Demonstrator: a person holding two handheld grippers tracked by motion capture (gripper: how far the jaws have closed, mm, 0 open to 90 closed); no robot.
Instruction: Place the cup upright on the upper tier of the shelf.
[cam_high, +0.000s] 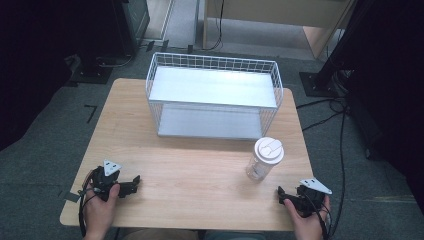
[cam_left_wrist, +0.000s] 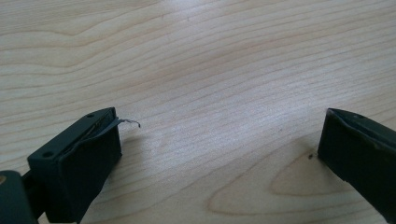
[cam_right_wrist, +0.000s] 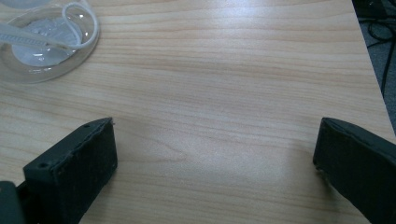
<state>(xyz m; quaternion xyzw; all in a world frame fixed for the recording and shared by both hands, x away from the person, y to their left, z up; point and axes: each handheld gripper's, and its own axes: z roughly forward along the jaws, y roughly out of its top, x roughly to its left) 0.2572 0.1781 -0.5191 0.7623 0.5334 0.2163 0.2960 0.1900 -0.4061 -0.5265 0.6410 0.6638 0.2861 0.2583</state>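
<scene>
Nothing of the work appears to be done yet: both claws are resting low at the near edge of the worktop (cam_high: 200, 165), each held in one of the person's hands. The left claw (cam_high: 134, 183) is sitting at the near left corner with its jaws spread wide and nothing between them but bare wood grain, as the left gripper view is showing. The right claw (cam_high: 281, 195) is lying at the near right corner, likewise gaping wide and gripping nothing. The clear cup (cam_high: 264, 160), capped with a white lid, is standing upright on the worktop just beyond the right claw, apart from it, and near the front right corner of the white wire rack (cam_high: 215, 95), whose two shelves are bare. In the right gripper view the cup's clear base (cam_right_wrist: 46, 42) is peeking in at the upper left. Judging by this layout, reaching, gripping and any carrying of the cup are all remaining.
</scene>
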